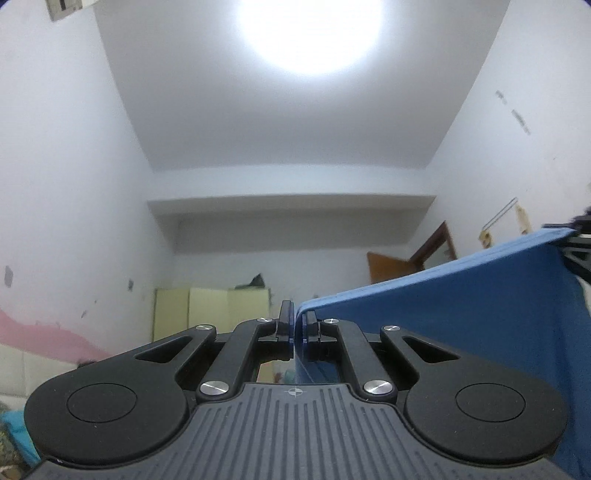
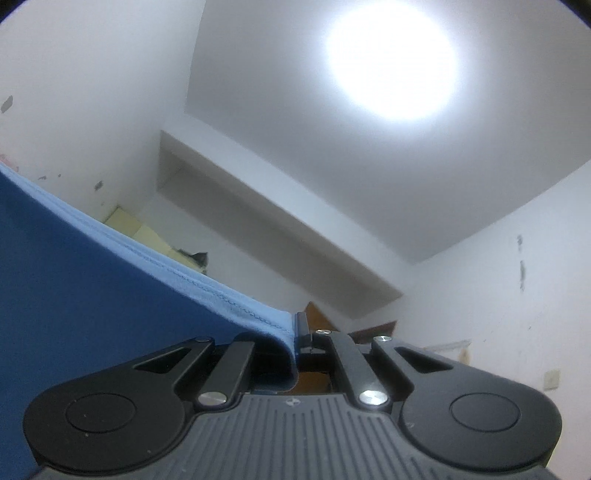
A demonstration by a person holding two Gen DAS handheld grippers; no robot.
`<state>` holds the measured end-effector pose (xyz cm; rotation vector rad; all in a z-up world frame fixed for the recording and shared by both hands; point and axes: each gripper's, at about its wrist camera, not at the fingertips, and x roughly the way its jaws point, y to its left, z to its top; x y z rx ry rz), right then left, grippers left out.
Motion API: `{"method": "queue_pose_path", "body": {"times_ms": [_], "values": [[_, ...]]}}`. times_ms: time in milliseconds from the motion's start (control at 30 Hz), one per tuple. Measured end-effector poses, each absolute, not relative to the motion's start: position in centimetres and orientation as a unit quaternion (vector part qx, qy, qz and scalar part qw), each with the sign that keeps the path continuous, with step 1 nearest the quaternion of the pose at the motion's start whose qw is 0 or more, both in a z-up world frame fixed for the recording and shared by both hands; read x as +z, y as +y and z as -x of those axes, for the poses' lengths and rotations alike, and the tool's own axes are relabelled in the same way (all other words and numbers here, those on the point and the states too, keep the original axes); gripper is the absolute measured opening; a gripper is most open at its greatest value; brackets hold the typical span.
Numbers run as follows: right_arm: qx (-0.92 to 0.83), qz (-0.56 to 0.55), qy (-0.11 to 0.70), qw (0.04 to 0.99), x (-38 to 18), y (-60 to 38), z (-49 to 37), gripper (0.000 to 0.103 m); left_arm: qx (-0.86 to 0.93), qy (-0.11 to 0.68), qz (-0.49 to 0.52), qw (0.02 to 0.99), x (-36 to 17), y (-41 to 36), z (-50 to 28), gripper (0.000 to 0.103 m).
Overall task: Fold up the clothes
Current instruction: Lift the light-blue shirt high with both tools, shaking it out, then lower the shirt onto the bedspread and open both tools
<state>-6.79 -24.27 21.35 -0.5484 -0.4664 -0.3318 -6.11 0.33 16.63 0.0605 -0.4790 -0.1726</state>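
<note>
White walls and a white ceiling with 1 glaring round lamp (image 1: 310, 33) fill both wrist views, since both cameras tilt upward. Between the 2 tools hangs the blue knit cloth garment with a stitched hem (image 1: 461, 314), held up in the air and stretched fairly taut; its lighter hemmed edge (image 2: 166, 266) runs from one pinch to the other. The left gripper (image 1: 295, 328) is clenched on one end of that edge, with the fabric passing between its fingers and falling away below. The right gripper (image 2: 295, 332) is likewise clamped on the other end, where the cloth bunches over its left finger.

No table or bed surface under the garment shows, so how many folds it already carries cannot be told. Judging by the spread, lifted hold, this fits either opening the piece out for laying flat or carrying an edge over to make a fold; laying it down and squaring it seems left to do.

Farther off stand pale yellow cupboard doors (image 1: 210, 314) and a brown wooden door (image 1: 402, 266)
</note>
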Motion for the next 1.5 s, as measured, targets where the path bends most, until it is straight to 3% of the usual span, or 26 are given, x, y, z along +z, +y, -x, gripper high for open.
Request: {"method": "queue_pose_path", "body": {"times_ms": [267,433,733,967,1033,1067,1100,1200,1267,1300,1500], "values": [[-0.15,0.267,-0.265,0.914,26.1,-22.8,4.6,0.001,-0.096,-0.256,-0.011,0.962,17.8,1.7,7.1,0.004],[-0.073,0.254,-0.232,0.936,26.5,-19.8,0.7,0.001,-0.074,-0.226,0.0,0.971,16.6,4.3,7.1,0.004],[0.109,0.259,-0.084,0.956,17.4,-8.3,-10.5,0.001,0.047,-0.048,0.03,0.997,8.8,13.2,2.2,0.004],[0.22,0.259,0.108,0.934,8.8,-0.2,-18.2,0.004,0.124,0.128,0.035,0.983,-0.1,19.6,-3.8,0.005],[0.24,0.257,0.181,0.919,6.5,1.3,-20.5,0.026,0.125,0.185,0.037,0.974,-2.6,21.1,-5.1,0.008],[0.244,0.264,0.216,0.908,5.0,1.6,-21.0,0.05,0.127,0.21,0.04,0.969,-3.6,21.8,-5.4,0.02],[0.245,0.273,0.238,0.899,3.5,1.6,-20.8,0.066,0.13,0.228,0.044,0.964,-4.5,22.4,-5.2,0.026],[0.249,0.286,0.281,0.882,0.6,0.5,-19.8,0.076,0.141,0.234,0.061,0.96,-5.6,24.0,-3.9,0.037],[0.253,0.283,0.293,0.877,-0.4,-1.0,-19.0,0.084,0.152,0.222,0.072,0.96,-5.5,24.7,-3.0,0.055],[0.255,0.275,0.297,0.878,-0.4,-2.0,-18.6,0.091,0.158,0.215,0.078,0.961,-5.2,25.0,-2.6,0.059],[0.251,0.134,0.317,0.905,1.8,-8.4,-18.3,0.1,0.117,0.186,0.075,0.973,-3.4,22.8,-1.1,0.065]]}}
